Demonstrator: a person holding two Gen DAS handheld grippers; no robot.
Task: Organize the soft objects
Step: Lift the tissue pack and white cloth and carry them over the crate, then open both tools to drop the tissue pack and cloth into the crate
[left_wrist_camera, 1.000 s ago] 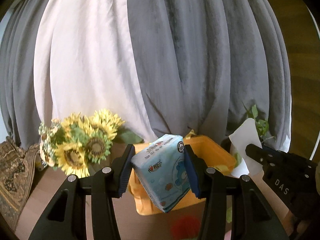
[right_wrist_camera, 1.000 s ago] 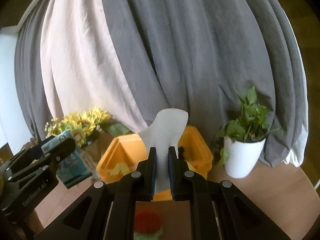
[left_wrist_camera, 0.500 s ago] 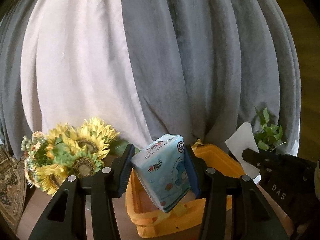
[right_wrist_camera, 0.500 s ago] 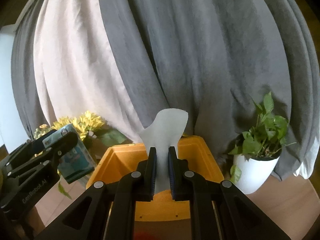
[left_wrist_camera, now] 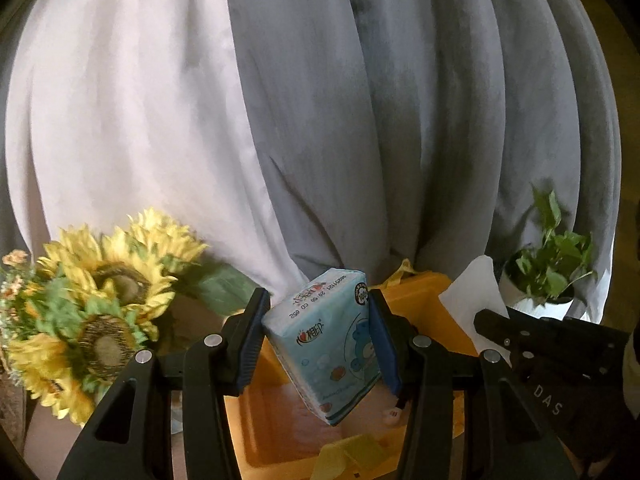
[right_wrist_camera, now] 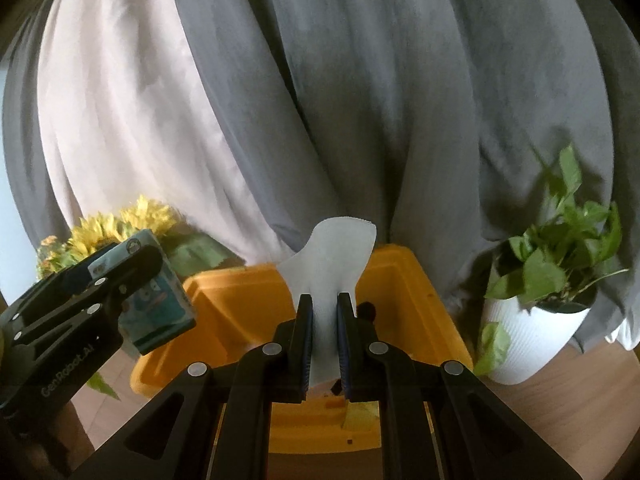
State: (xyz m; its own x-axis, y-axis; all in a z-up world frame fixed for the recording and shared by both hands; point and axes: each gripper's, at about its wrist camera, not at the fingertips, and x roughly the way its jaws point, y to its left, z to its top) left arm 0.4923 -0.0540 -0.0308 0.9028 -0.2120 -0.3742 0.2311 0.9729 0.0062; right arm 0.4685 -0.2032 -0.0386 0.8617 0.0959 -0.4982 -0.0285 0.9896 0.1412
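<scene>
My left gripper (left_wrist_camera: 320, 336) is shut on a light-blue tissue pack (left_wrist_camera: 332, 344) with a cartoon bear, held tilted above the near left part of an orange bin (left_wrist_camera: 424, 296). My right gripper (right_wrist_camera: 324, 328) is shut on a white tissue sheet (right_wrist_camera: 336, 252) that stands up between the fingers, above the middle of the same orange bin (right_wrist_camera: 400, 280). The left gripper and its pack (right_wrist_camera: 156, 308) show at the left of the right wrist view. The right gripper and sheet (left_wrist_camera: 476, 292) show at the right of the left wrist view.
A bunch of sunflowers (left_wrist_camera: 100, 304) stands left of the bin. A green plant in a white pot (right_wrist_camera: 536, 328) stands right of it. Grey and white curtains (right_wrist_camera: 320, 100) hang close behind. The wooden table (right_wrist_camera: 560, 420) shows at the lower right.
Both grippers have moved forward and over the orange bin, which now looms larger beneath them. Each still holds its item the same way.
</scene>
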